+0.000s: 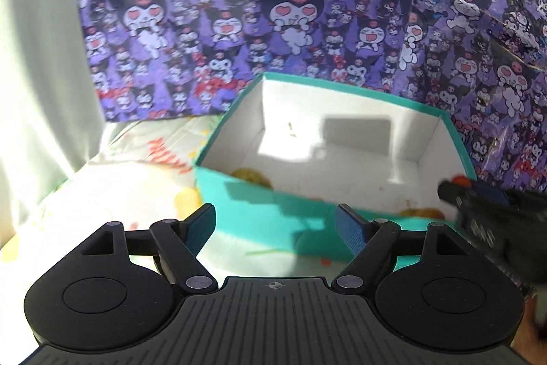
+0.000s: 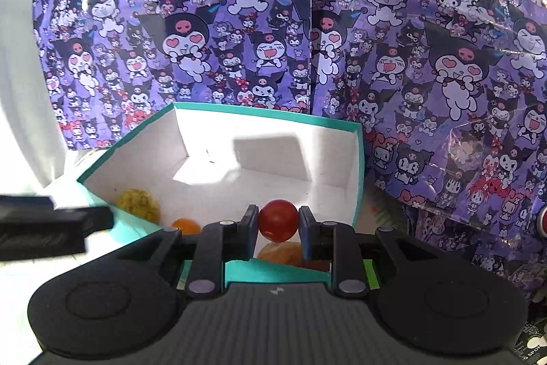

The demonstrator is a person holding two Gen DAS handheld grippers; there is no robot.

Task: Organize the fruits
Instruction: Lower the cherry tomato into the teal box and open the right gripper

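A teal box [image 1: 259, 207] with a white inside stands on the table; it also shows in the right wrist view [image 2: 357, 180]. Inside it lie a yellow-green fruit [image 2: 138, 204], a small orange fruit [image 2: 186, 225] and a larger orange fruit [image 2: 280, 251]. My right gripper [image 2: 277, 221] is shut on a small red round fruit [image 2: 277, 220] and holds it over the box's near edge. My left gripper [image 1: 277, 221] is open and empty in front of the box's near wall. The right gripper [image 1: 478, 204] shows at the right edge of the left wrist view.
A purple cartoon-print sheet [image 1: 307, 23] stands behind the box, also seen in the right wrist view [image 2: 427, 74]. A white curtain [image 1: 37, 57] hangs at the left. The table has a light patterned cloth [image 1: 136, 166]. The left gripper [image 2: 51, 228] reaches in at the left.
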